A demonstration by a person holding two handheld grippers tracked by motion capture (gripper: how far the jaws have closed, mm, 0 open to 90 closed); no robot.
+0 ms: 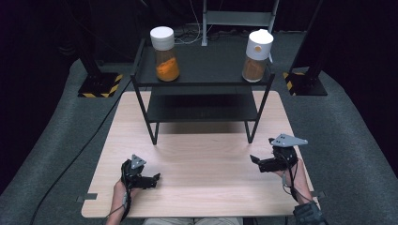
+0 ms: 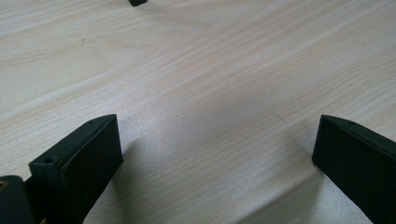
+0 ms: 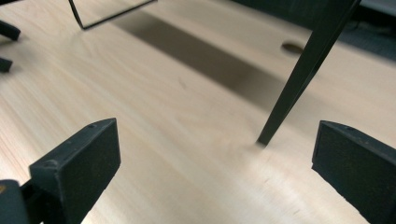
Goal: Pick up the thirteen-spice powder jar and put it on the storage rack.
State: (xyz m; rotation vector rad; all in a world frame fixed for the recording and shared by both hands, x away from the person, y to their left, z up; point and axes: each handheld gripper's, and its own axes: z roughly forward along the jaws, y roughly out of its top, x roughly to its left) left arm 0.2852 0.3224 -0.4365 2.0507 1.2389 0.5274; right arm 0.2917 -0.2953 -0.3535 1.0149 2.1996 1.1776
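Two clear jars of orange powder stand on the top shelf of a black two-level rack (image 1: 206, 70) at the back of the wooden table (image 1: 202, 159). The left jar (image 1: 164, 55) has a flat white lid; the right jar (image 1: 256, 56) has a white dispenser cap. My left gripper (image 1: 156, 178) rests low near the table's front left, open, with bare wood between its jaws (image 2: 215, 135). My right gripper (image 1: 256, 161) is at the table's right side, open, with nothing between its jaws (image 3: 215, 140). The rack's front right leg (image 3: 299, 84) stands just ahead of it.
Grey carpet surrounds the table. Black posts on yellow-striped bases (image 1: 99, 84) (image 1: 305, 83) stand on the floor at back left and back right. A cable (image 1: 70, 159) runs across the floor on the left. The rack's lower shelf (image 1: 202, 108) is bare.
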